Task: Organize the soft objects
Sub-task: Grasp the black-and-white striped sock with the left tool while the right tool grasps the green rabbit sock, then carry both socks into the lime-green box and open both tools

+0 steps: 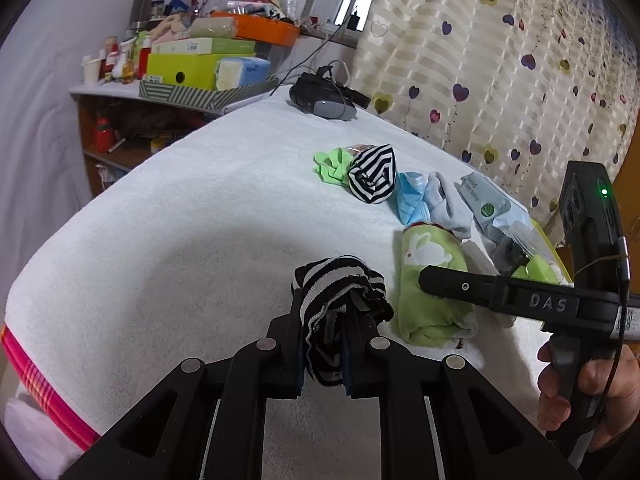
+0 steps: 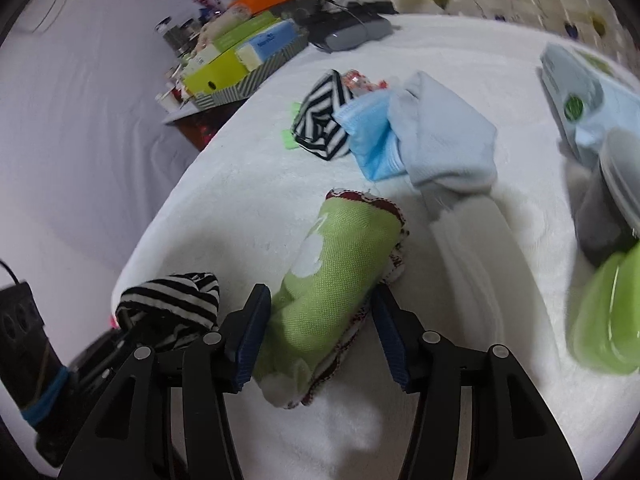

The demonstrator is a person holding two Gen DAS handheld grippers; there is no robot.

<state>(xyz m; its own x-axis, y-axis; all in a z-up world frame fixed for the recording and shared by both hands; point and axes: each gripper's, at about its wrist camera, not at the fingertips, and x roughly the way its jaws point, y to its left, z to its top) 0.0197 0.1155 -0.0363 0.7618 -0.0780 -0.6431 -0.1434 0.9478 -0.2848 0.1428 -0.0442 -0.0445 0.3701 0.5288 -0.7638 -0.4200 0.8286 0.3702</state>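
Left wrist: tongs (image 1: 324,354) pinch ribbed striped sock (image 1: 336,284).

The left gripper (image 1: 324,344) points forward and downward, its two dark fingers drawn close together and pinching a bunched striped sock (image 1: 336,304) between the pads. The right gripper (image 2: 320,332) also tilts downward, with its blue-padded fingers (image 2: 248,336) standing on either side of a folded green sock (image 2: 332,280); the left pad touches the fabric, while the right pad sits just at its edge. In the left wrist view, a hand (image 1: 580,392) wraps around the right gripper's handle at the lower right, fingers curled on the grip.
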